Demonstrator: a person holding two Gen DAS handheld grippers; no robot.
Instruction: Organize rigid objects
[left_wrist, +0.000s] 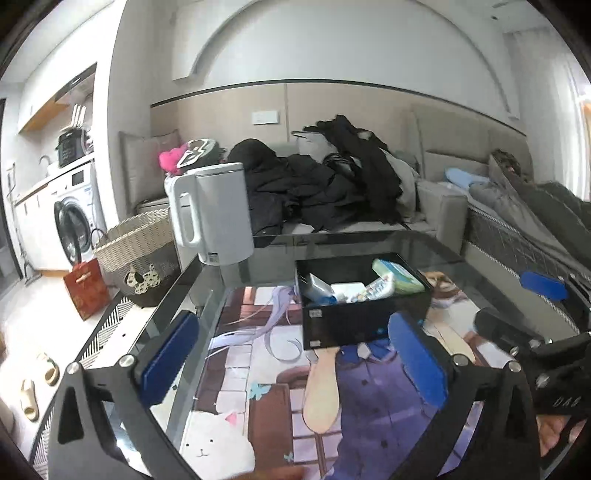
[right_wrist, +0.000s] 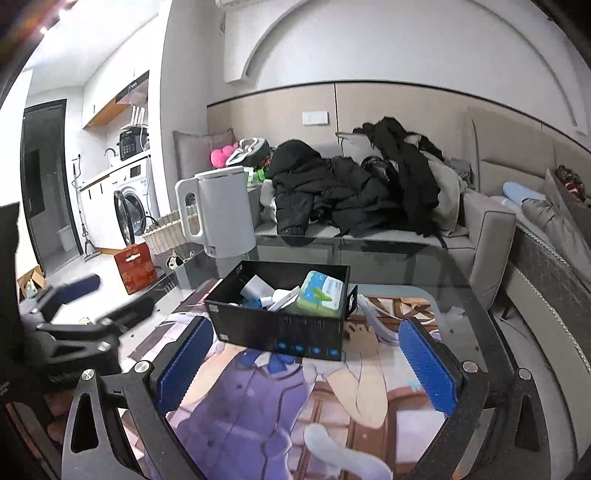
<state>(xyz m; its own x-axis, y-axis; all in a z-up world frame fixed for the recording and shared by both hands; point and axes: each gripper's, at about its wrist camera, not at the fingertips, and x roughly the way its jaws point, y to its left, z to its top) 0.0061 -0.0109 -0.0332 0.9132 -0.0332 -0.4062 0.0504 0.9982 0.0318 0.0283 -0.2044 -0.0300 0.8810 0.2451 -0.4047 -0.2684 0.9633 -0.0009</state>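
A black open box (left_wrist: 347, 321) stands on the glass table over a printed anime mat; it also shows in the right wrist view (right_wrist: 273, 332). It holds a green tissue pack (left_wrist: 399, 277) (right_wrist: 321, 295), a white charger (right_wrist: 255, 286) and several small white and blue items. My left gripper (left_wrist: 295, 354) is open and empty, just in front of the box. My right gripper (right_wrist: 306, 362) is open and empty, also just short of the box. Each gripper shows in the other's view, the right one (left_wrist: 532, 314) and the left one (right_wrist: 96, 299).
A white electric kettle (left_wrist: 214, 214) (right_wrist: 221, 210) stands at the table's far left corner. A wicker basket (left_wrist: 136, 247) and a red paper bag (left_wrist: 86, 291) sit on the floor at left. A sofa piled with dark clothes (left_wrist: 325, 184) lies behind the table.
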